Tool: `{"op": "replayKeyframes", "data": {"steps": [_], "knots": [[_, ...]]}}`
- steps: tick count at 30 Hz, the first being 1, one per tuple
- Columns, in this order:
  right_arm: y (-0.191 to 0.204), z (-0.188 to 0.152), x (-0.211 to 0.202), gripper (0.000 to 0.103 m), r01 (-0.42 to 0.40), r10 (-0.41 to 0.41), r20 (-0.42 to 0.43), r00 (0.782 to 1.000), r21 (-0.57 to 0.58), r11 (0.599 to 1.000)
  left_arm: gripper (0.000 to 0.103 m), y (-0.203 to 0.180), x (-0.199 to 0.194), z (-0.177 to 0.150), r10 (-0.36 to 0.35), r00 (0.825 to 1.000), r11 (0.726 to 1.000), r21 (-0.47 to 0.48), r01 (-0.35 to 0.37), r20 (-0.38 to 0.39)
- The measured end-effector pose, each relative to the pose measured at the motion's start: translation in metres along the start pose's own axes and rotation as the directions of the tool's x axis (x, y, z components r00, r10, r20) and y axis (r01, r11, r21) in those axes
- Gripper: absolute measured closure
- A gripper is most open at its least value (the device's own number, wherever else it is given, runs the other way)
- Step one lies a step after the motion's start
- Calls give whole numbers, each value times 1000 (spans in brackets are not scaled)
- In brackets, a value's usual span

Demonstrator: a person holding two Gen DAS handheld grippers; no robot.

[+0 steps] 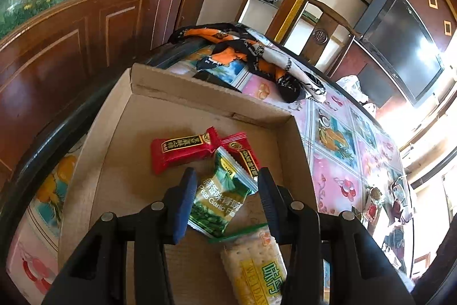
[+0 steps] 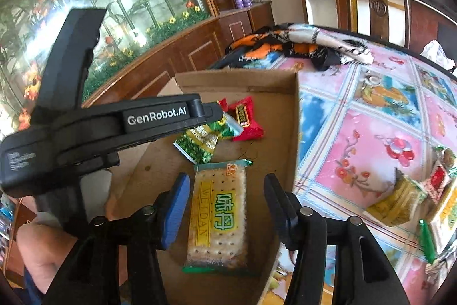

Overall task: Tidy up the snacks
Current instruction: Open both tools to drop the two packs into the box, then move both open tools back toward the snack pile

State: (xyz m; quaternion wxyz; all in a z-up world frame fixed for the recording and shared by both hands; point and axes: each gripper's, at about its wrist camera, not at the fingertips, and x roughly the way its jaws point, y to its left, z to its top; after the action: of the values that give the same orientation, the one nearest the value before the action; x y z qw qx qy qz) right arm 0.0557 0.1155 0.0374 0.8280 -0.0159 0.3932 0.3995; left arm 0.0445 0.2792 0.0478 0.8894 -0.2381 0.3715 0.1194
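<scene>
My left gripper (image 1: 227, 200) has its jaws spread around the pea packet (image 1: 218, 197) in the box (image 1: 200, 93); my right gripper (image 2: 227, 209) has its jaws spread over the crackers (image 2: 218, 215). More snacks (image 2: 414, 196) wait on the tabletop (image 2: 357, 133). Both grippers crowd the box, so I risk bumping them together.

In the cardboard box (image 2: 288, 116) at frame centre, the cracker packet (image 2: 218, 216) lies nearest, the pea packet (image 2: 200, 145) behind it, two snack bars (image 1: 182, 150) farthest, more snacks (image 2: 414, 196) at right on the tablecloth (image 2: 357, 133).
</scene>
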Motion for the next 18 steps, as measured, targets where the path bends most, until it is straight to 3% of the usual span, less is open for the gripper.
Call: {"op": "replayKeyframes", "data": {"steps": [7,13,18], "knots": [[-39,-2,-43,44,-29,21,73,997,115,993,58,-13,-2,-2,-17,1000,999,50,16,20],[-88,-15,-86,43,18,-44,126,991,201,979,54,-33,-10,-8,-69,997,989,136,63,39],[-147,-37,-133,42,60,-121,175,977,319,946,52,-57,-16,-17,-107,994,974,205,98,31]]}}
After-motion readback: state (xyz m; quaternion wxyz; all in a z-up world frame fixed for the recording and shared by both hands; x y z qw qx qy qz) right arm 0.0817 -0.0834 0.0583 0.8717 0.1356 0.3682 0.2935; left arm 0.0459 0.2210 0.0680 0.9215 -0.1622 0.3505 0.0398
